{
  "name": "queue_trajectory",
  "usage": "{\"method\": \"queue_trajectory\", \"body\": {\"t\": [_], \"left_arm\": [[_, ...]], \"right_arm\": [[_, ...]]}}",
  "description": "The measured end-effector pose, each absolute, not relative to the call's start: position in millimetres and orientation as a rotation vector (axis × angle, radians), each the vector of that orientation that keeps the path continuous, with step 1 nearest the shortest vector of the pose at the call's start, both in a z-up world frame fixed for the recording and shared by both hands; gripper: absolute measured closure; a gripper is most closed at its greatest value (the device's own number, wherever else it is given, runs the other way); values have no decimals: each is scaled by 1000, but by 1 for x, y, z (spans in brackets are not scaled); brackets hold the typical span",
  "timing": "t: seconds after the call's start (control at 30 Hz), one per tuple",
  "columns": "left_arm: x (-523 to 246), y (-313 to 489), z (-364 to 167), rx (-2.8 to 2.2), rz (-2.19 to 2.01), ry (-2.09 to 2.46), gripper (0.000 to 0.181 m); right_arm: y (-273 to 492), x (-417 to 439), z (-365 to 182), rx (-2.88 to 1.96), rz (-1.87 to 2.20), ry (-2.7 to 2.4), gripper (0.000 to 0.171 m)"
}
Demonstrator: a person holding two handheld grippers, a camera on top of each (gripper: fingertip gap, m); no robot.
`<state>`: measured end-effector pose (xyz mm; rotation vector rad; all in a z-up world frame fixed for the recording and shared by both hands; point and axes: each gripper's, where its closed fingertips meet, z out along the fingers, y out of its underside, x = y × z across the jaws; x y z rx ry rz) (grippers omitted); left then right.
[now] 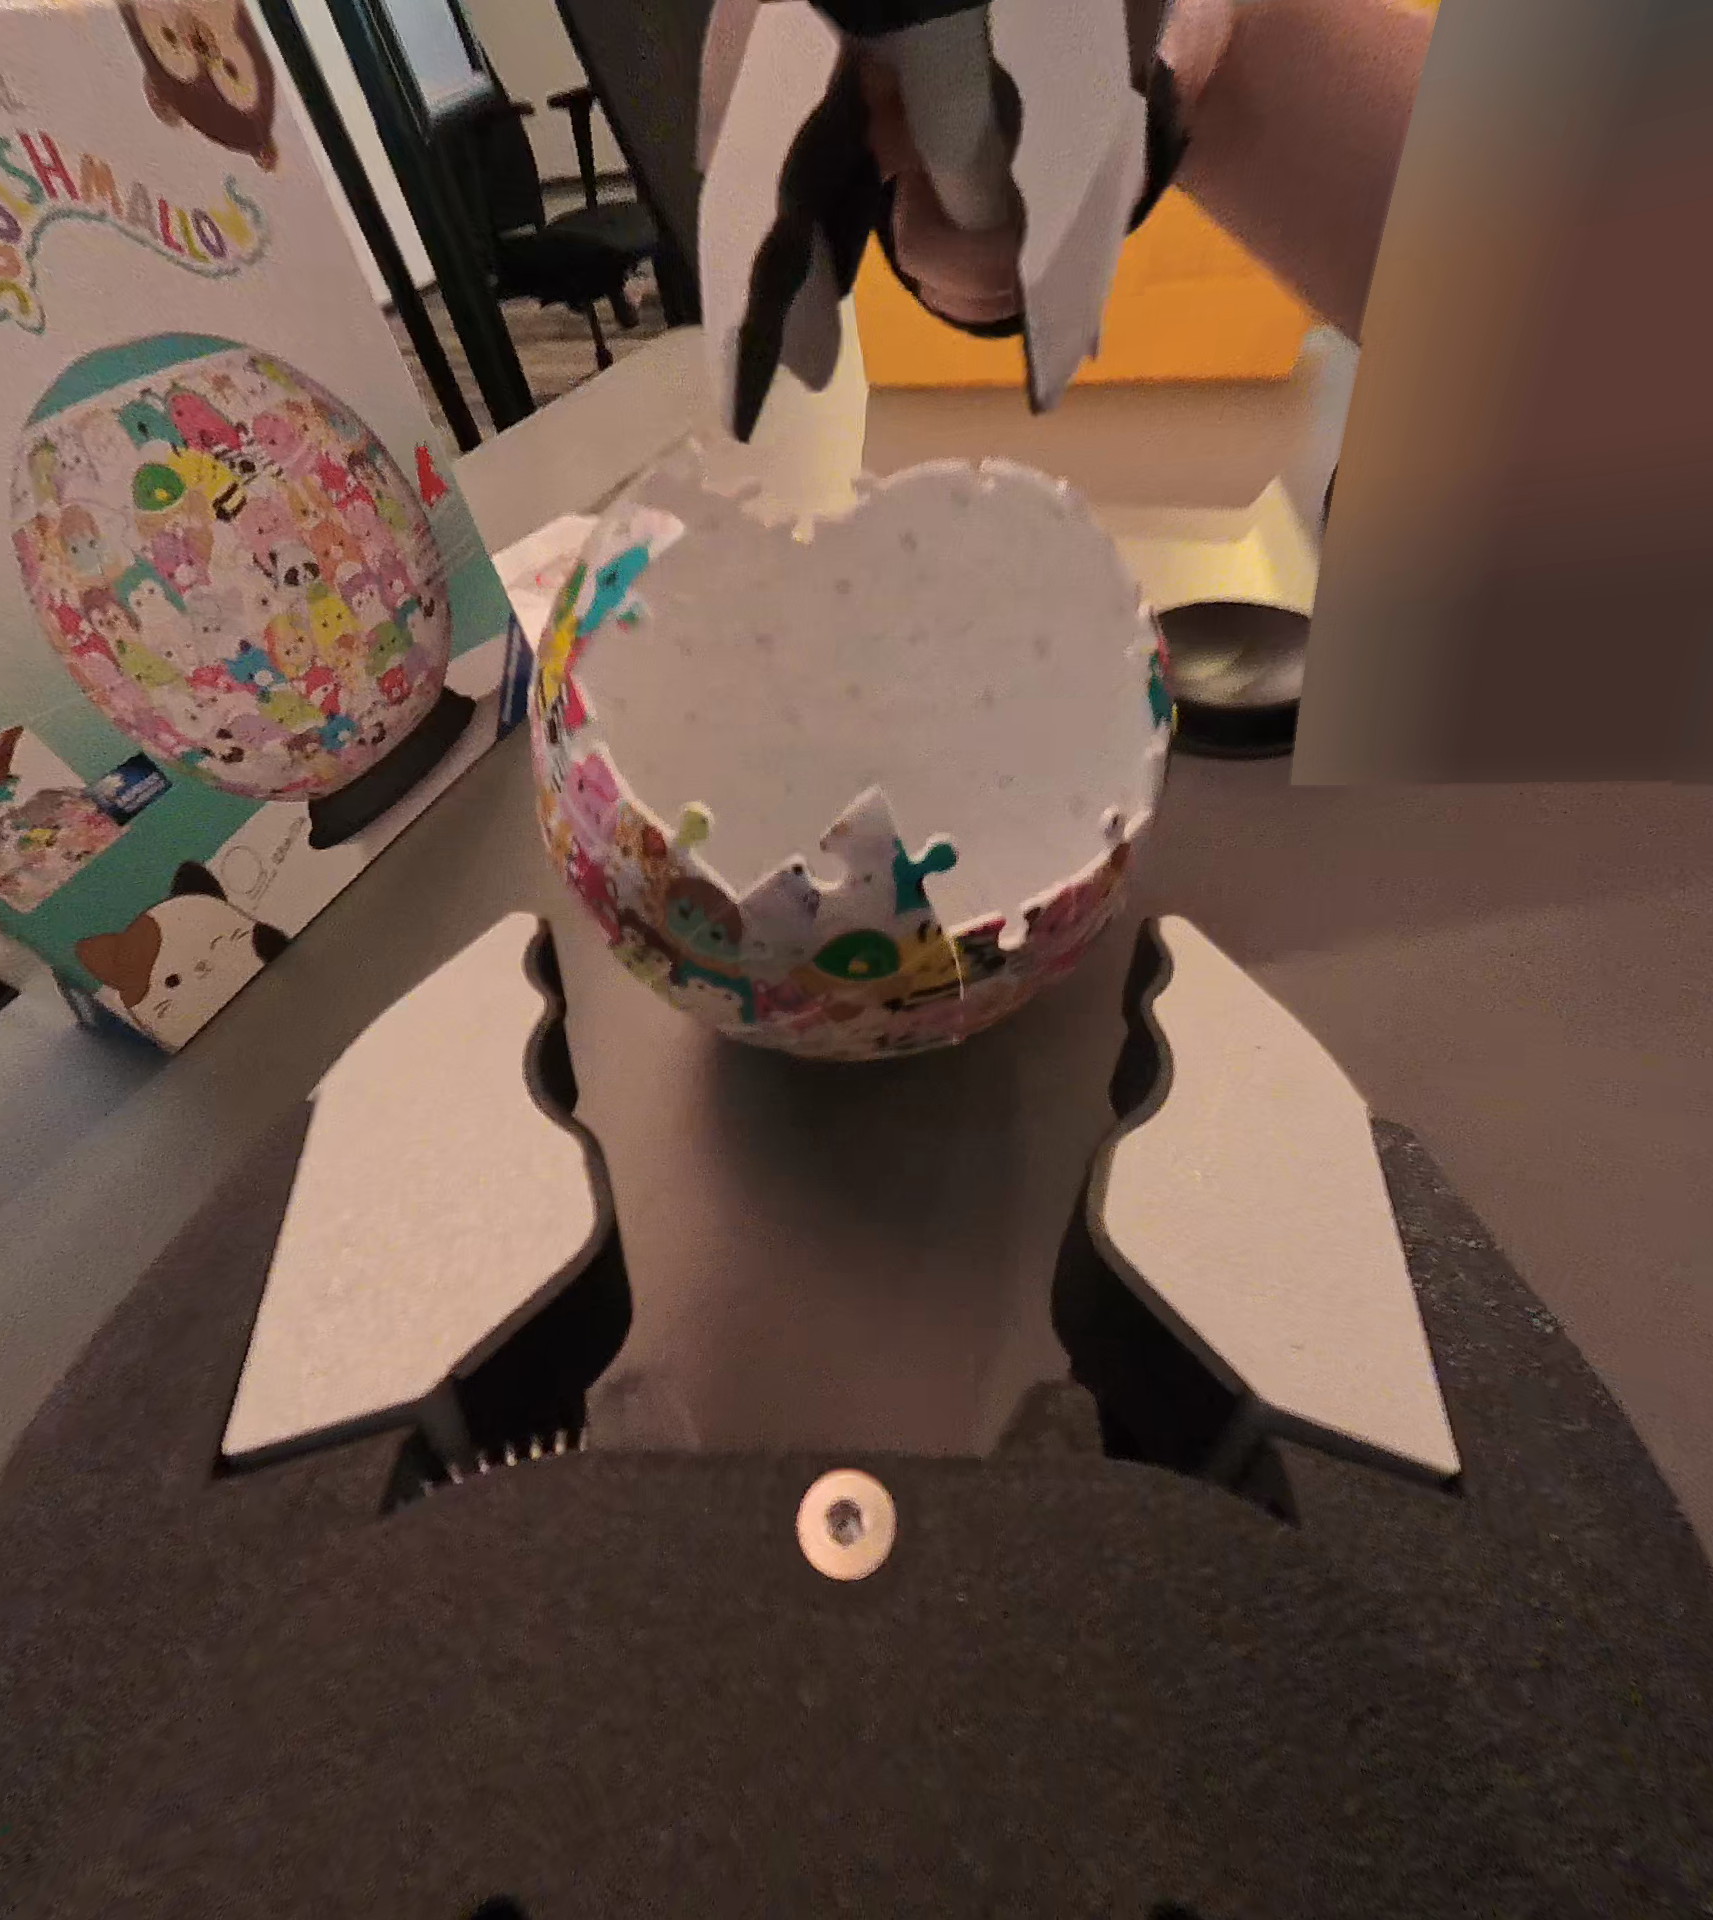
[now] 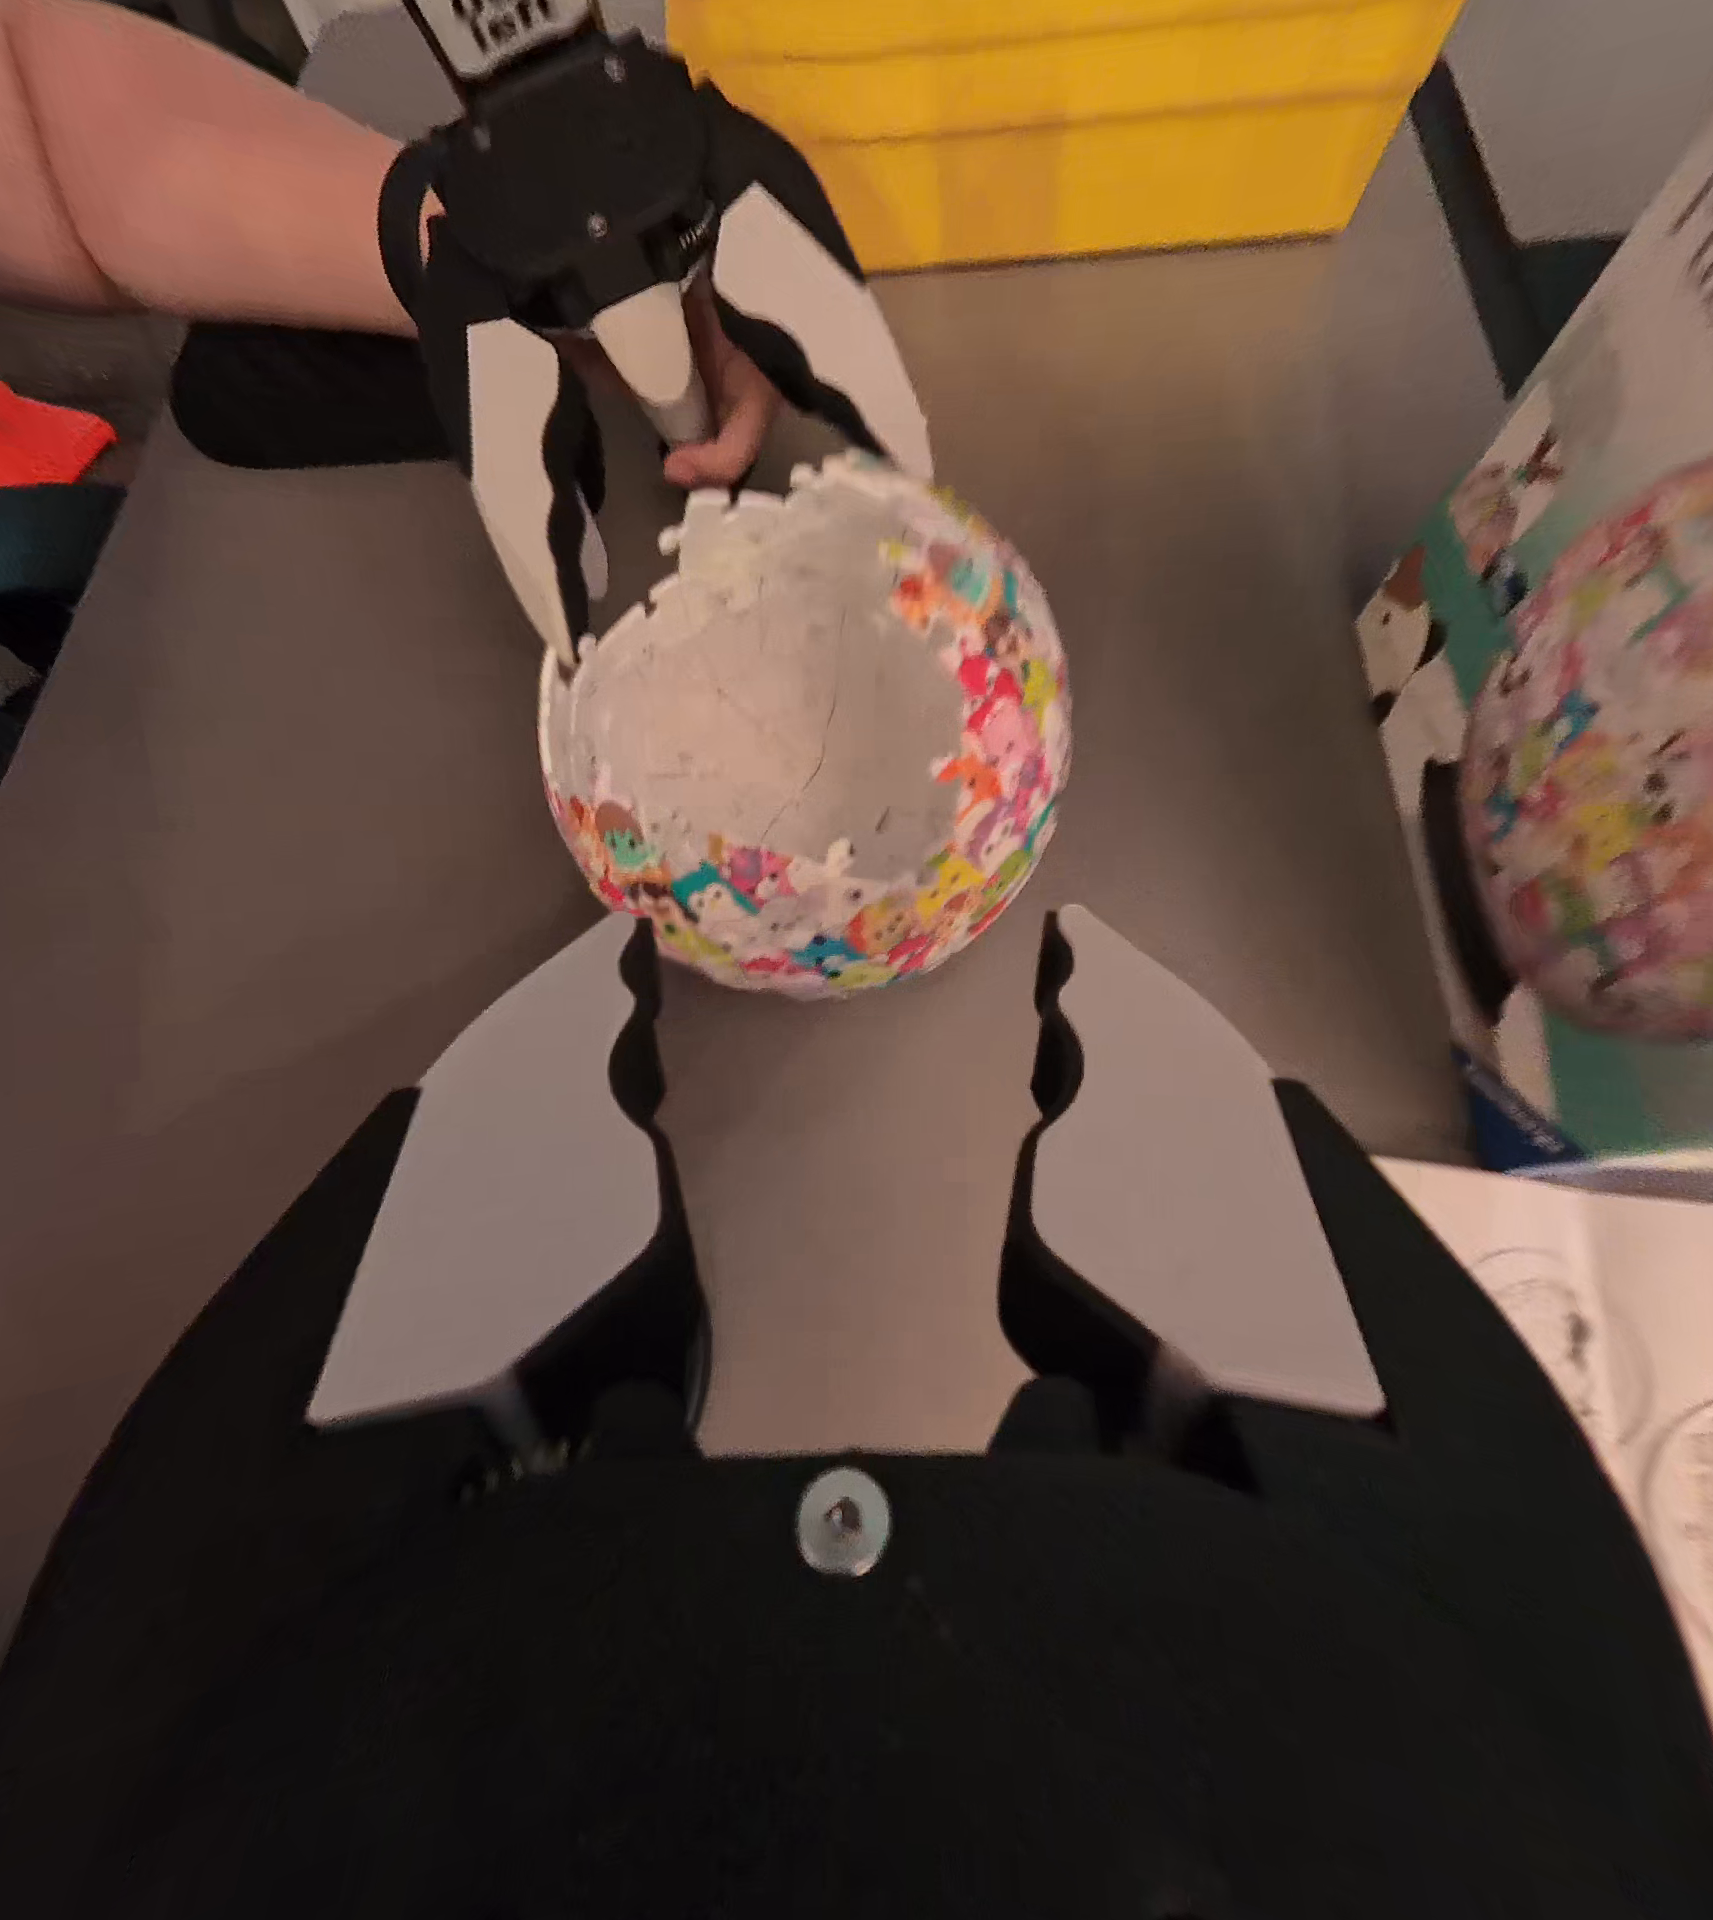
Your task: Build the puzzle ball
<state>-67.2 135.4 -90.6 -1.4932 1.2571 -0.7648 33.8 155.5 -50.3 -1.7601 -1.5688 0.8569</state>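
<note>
White inside and bright with cartoon prints outside, the half-built cardboard puzzle ball (image 1: 847,769) sits on my grey tabletop (image 1: 1454,987), open side up. My left gripper (image 1: 847,935) and right gripper (image 2: 847,920) flank it from opposite sides, both with jaws spread and empty. A teal-and-white puzzle box (image 1: 156,520) stands nearby.

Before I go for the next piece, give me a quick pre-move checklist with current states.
1. Left gripper open and holding nothing: ok.
2. Right gripper open and holding nothing: ok.
3. Half-built puzzle ball sitting on the table, opening upward: ok.
4. Ball steadied by either gripper: not ok, neither is closed on it.
5. A loose piece in view to pick up: not ok, none visible.
6. Puzzle box standing apart from the ball: ok.
</note>
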Motion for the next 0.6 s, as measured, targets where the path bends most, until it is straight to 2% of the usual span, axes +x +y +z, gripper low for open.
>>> {"method": "queue_trajectory", "body": {"t": [0.13, 0.6], "left_arm": [[-71, 130, -98, -1539, -726, 1273, 79], [-61, 131, -125, -1715, -594, 1333, 79]], "right_arm": [[146, 34, -89, -1819, 743, -1624, 87], [138, 16, -108, -1778, 531, -1625, 86]]}}
